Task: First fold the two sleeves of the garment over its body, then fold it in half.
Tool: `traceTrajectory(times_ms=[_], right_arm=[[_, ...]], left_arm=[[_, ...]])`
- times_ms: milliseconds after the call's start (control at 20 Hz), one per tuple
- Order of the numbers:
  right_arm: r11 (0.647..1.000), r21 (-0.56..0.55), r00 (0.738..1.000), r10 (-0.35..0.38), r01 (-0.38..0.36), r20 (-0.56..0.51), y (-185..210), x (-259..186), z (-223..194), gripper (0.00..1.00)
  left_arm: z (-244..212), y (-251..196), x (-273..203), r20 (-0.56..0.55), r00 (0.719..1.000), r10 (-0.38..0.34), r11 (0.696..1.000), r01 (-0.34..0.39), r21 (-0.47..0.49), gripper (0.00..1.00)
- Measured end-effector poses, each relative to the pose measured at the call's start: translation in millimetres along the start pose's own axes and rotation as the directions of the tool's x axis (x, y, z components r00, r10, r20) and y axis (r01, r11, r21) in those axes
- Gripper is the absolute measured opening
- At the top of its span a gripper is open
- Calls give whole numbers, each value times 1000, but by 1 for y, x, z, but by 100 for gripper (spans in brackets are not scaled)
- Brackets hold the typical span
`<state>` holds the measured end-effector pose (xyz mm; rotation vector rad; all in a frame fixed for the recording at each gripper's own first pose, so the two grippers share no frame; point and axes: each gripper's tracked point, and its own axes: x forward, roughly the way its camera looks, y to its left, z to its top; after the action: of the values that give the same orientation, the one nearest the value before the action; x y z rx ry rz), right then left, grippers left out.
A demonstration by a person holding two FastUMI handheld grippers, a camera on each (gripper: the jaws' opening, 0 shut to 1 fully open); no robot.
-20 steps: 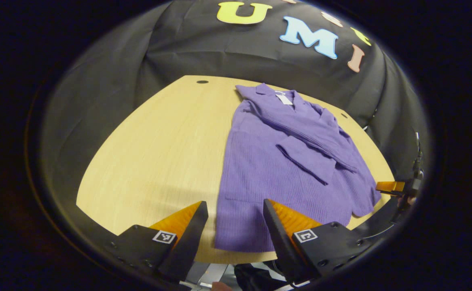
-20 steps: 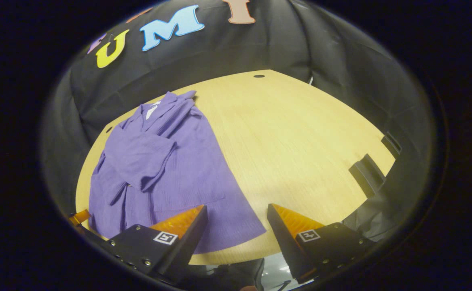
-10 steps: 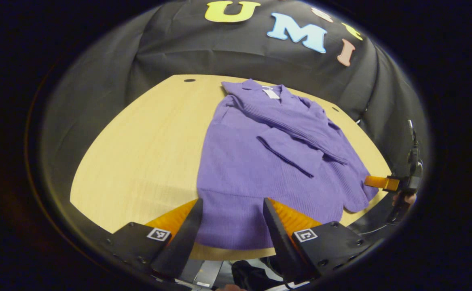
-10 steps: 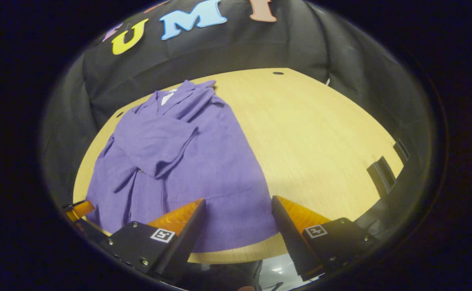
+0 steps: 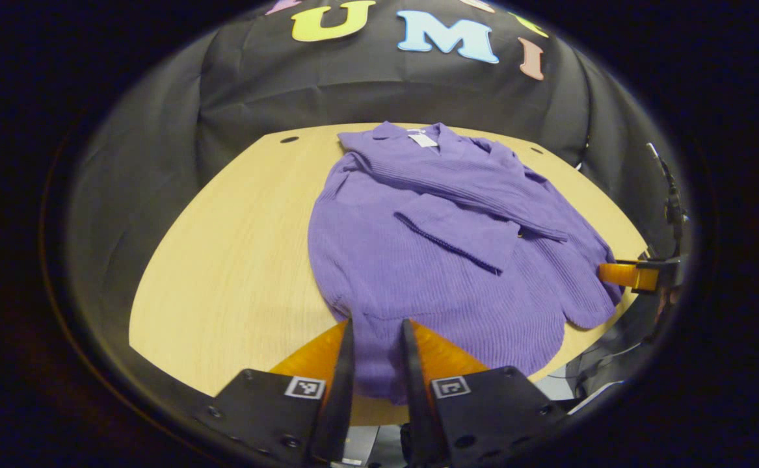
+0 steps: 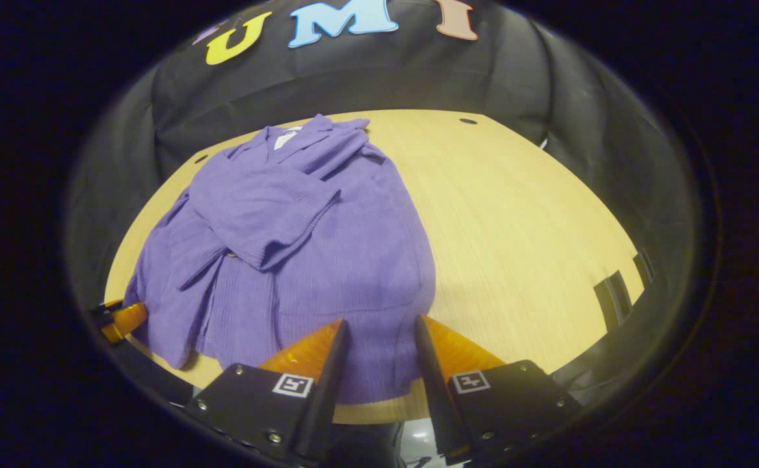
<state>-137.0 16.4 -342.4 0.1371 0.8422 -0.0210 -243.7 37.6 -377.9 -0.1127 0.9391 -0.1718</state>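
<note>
A purple knitted garment [image 5: 418,273] lies flat on the wooden table [image 5: 236,247], collar toward the far wall, both sleeves [image 5: 464,214] crossed over its body. My left gripper [image 5: 376,325] is at the near hem, its fingers drawn in narrow with the hem's left part between them. In the right gripper view the garment [image 6: 327,273] has its sleeves [image 6: 275,208] on top. My right gripper [image 6: 379,325] straddles the hem's right part, a wider gap still between its fingers. The right gripper's finger [image 5: 623,275] shows beside the hem's far corner, and the left gripper's finger [image 6: 122,320] likewise.
Bare table [image 6: 522,221] stretches to the right of the garment, with black brackets [image 6: 613,299] at its edge and a small hole [image 6: 467,121] near the back. Another hole [image 5: 289,139] lies at the back left. The black cloth wall rings the table.
Both grippers moved inward and down onto the garment's near hem. Their fingers narrowed from wide open, the left more than the right. The garment now sits nearer and more central in both views.
</note>
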Motion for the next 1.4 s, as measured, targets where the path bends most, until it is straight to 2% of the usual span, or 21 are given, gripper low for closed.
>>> traceTrajectory(times_ms=[50,100,250,300,600,750,950,1100,1400], right_arm=[[1000,27,1000,4,-4,6,3,4,1,63],[997,74,1000,-10,10,7,5,-3,0,20],[994,106,1000,-3,4,-9,5,6,3,20],[994,105,1000,-1,4,-23,7,3,4,6],[987,155,999,51,-49,-5,11,-14,27,2],[985,154,997,71,-75,32,16,-32,47,2],[985,134,990,100,-113,99,31,-50,85,2],[990,78,984,106,-117,140,39,-57,114,2],[990,-122,974,94,-70,208,51,-63,161,2]], left_arm=[[2,1,1,5,1000,5,999,-5,-35,28],[5,1,4,1,1000,9,998,-9,-69,21],[9,2,6,-21,1000,22,994,-24,-109,7],[10,-3,6,-23,1000,21,993,-23,-112,8],[35,-22,-5,3,998,-62,987,62,-149,8],[65,-30,-19,55,992,-110,977,118,-175,8],[118,-45,-39,154,971,-181,968,203,-147,7],[156,-47,-45,214,952,-217,955,253,-154,7],[219,-35,-46,286,934,-215,952,266,-153,7]])
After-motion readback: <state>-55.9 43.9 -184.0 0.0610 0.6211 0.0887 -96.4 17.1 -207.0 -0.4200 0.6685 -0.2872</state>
